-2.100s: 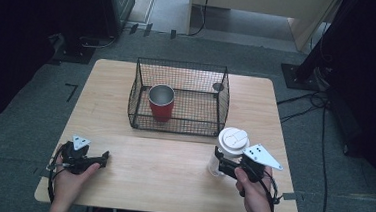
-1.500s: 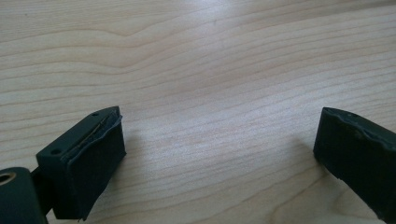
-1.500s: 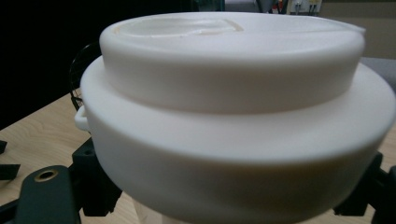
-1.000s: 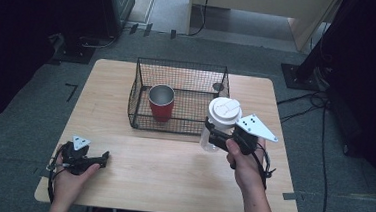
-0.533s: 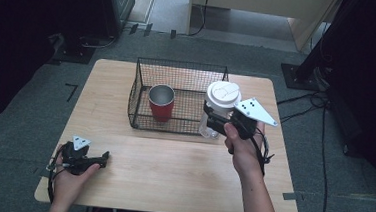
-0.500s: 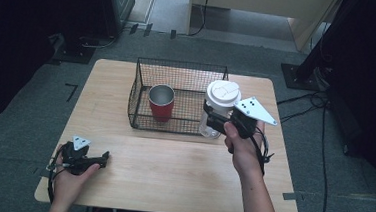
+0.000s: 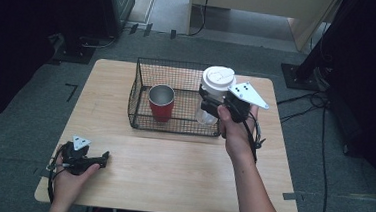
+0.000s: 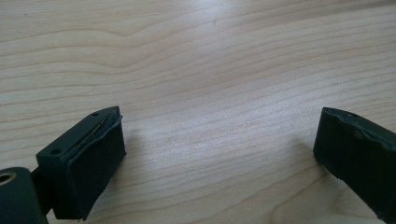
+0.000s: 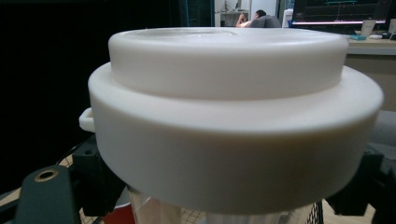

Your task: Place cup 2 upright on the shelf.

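One clear cup with a white lid [image 7: 216, 90] hangs upright in the right gripper [image 7: 209, 103], above the right end of the single black wire basket [image 7: 143, 78]. The jaws are closed on the clear body just under the lid, one on each side. In the right gripper view the lid [image 9: 233, 107] bulks large just in front of the camera, with the two black jaws pressed against the cup below it and a patch of red behind the clear wall.

One red cup [image 7: 161, 102] stands upright inside the basket, left of the held cup and apart from it. That makes two cups and one basket on the one wooden table [image 7: 171, 170].

The left gripper [image 7: 103, 158] rests on the near left corner of the table, well apart from the basket. In the left gripper view its two jaws stand wide apart with bare wood [image 8: 210, 84] between them, holding nothing.
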A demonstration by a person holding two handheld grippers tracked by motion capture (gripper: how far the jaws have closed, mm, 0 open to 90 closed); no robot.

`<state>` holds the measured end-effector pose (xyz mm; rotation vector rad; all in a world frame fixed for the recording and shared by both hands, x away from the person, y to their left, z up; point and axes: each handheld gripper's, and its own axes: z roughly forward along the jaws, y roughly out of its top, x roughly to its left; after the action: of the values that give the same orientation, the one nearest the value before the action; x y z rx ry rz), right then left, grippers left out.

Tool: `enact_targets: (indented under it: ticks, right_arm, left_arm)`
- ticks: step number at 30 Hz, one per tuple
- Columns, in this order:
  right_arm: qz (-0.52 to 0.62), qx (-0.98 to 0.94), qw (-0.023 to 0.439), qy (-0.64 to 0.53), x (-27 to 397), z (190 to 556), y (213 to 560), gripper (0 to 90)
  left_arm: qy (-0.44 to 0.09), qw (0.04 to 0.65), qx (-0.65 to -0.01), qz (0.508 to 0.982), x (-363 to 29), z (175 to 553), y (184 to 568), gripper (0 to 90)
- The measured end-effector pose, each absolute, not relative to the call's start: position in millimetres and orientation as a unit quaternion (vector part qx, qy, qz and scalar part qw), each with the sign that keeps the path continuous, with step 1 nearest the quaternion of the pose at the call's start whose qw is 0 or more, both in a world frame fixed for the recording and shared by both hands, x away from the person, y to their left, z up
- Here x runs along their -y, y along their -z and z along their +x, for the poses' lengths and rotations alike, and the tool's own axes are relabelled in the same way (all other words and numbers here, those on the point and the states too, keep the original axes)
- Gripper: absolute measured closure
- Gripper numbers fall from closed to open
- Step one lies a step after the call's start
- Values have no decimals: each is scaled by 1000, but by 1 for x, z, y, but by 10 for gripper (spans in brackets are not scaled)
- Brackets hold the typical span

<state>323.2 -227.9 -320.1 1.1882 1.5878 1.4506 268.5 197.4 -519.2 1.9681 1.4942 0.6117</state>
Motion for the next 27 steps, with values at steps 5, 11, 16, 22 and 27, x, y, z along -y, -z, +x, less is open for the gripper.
enact_targets:
  ticks: [5,11,16,22,27]
  right_arm:
    - [455,-607,341,-556,223,339,320,162]
    - [453,-606,348,-554,217,355,324,162]
    - [460,-605,349,-549,212,370,332,162]
    - [470,-609,351,-534,206,391,342,162]
    - [478,-621,348,-514,203,404,356,162]
  left_arm:
    - [-230,294,-560,740,-197,268,519,26]
    - [-230,295,-560,739,-197,268,519,26]
    - [-230,294,-560,740,-197,268,519,26]
    - [-230,294,-560,740,-197,268,519,25]
    - [-230,295,-560,739,-197,268,519,26]
